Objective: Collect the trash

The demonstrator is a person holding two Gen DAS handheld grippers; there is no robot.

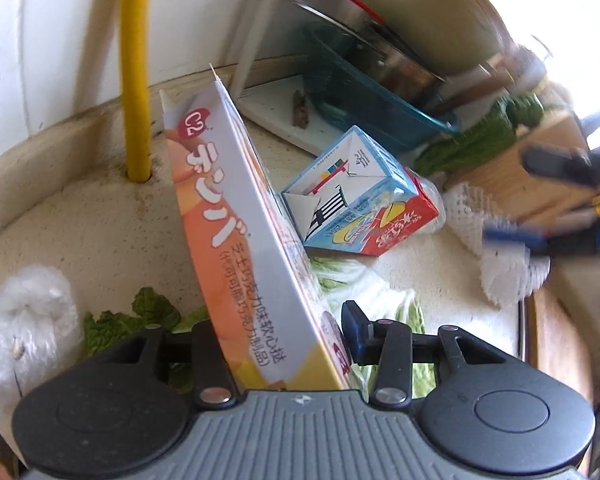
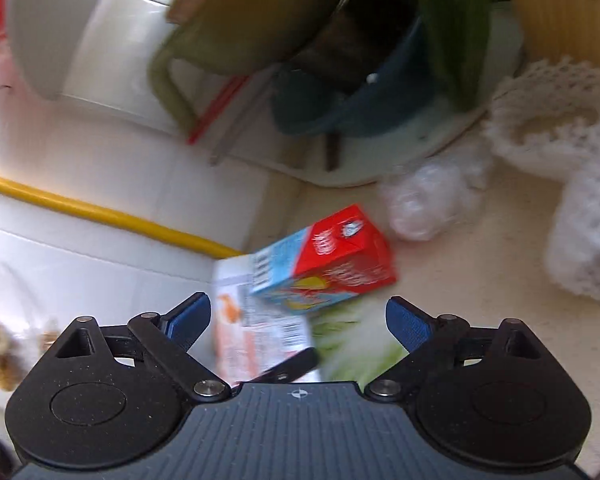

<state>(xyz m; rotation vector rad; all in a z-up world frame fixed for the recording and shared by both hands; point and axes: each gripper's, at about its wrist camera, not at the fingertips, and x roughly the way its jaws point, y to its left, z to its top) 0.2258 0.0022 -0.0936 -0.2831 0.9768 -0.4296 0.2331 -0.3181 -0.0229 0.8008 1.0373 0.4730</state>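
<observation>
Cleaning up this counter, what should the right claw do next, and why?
Probably ease the right claw forward onto the red and blue carton. It stands open and empty, the carton lies loose just ahead, and the left claw already grips the orange snack box.

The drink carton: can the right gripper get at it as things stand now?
Probably yes. The right gripper is open and empty, and the drink carton lies just ahead on the counter with nothing between them.

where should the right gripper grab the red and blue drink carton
Across the drink carton's two long flat sides, coming down from above. It lies tipped on the counter, leaning against the snack box, and the right gripper's open jaws look wide enough.
</observation>
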